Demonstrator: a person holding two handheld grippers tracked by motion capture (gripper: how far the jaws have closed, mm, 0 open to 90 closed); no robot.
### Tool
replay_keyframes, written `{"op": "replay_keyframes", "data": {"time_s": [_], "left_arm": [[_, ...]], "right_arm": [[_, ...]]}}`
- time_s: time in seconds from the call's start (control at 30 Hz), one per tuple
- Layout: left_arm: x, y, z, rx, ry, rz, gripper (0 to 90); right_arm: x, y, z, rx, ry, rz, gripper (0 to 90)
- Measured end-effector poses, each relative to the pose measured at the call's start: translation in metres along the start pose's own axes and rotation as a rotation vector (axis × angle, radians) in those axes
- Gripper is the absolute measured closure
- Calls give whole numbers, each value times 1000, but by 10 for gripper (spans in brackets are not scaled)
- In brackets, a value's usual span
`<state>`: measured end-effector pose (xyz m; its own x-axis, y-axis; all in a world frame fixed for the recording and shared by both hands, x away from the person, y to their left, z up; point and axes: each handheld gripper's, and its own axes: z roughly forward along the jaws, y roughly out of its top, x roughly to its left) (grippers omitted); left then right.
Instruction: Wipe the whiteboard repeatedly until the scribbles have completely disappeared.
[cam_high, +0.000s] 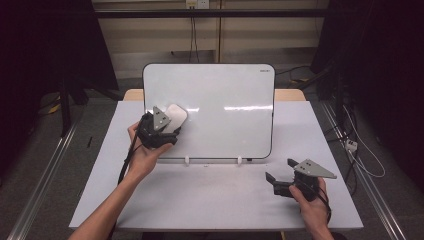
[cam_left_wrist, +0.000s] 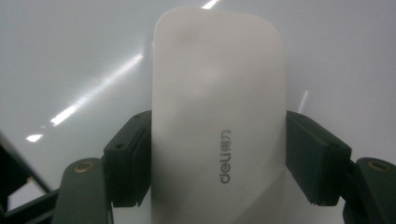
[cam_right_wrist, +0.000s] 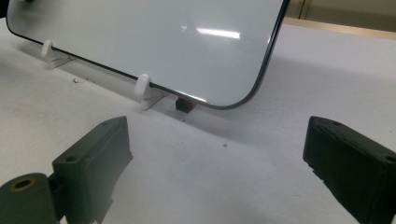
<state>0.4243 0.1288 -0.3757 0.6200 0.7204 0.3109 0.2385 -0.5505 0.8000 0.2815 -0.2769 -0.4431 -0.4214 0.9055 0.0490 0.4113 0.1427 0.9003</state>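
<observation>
A whiteboard (cam_high: 220, 110) leans upright on white clip feet (cam_right_wrist: 142, 86) at the middle of the table. My left gripper (cam_high: 167, 125) is shut on a white board eraser (cam_high: 175, 116) and holds it against the board's left part. In the left gripper view the eraser (cam_left_wrist: 217, 116), marked "deli", sits between both black pads (cam_left_wrist: 133, 158) with the board's surface (cam_left_wrist: 70, 56) behind it. My right gripper (cam_high: 275, 179) stands open over the table to the right of the board's lower corner, nothing between its jaws. Its view shows the board (cam_right_wrist: 163, 42) ahead.
The white table (cam_high: 220, 200) has free room in front of the board and at its right. A small dark block (cam_right_wrist: 184, 105) lies under the board's lower corner. Cables (cam_high: 360, 155) hang off the right of the table; metal rails (cam_high: 45, 175) run along both sides.
</observation>
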Motion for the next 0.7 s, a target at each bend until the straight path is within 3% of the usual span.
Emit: {"op": "replay_keyframes", "data": {"time_s": [0.07,0.27,0.33,0.5,0.7], "left_arm": [[-3,-1,-1,-6,15,8,300],[6,3,-2,-2,-14,-11,299],[11,6,-2,-15,-7,-38,299],[30,14,-4,-13,1,-50,300],[53,22,-8,-33,26,-97,302]], "right_arm": [[0,0,0,-1,-1,-6,73],[-1,-1,-1,-1,-1,-1,73],[-1,-1,-1,1,-2,-1,73],[-1,-1,-2,-2,-2,0,73],[-1,-1,-2,-2,-2,-1,73]]}}
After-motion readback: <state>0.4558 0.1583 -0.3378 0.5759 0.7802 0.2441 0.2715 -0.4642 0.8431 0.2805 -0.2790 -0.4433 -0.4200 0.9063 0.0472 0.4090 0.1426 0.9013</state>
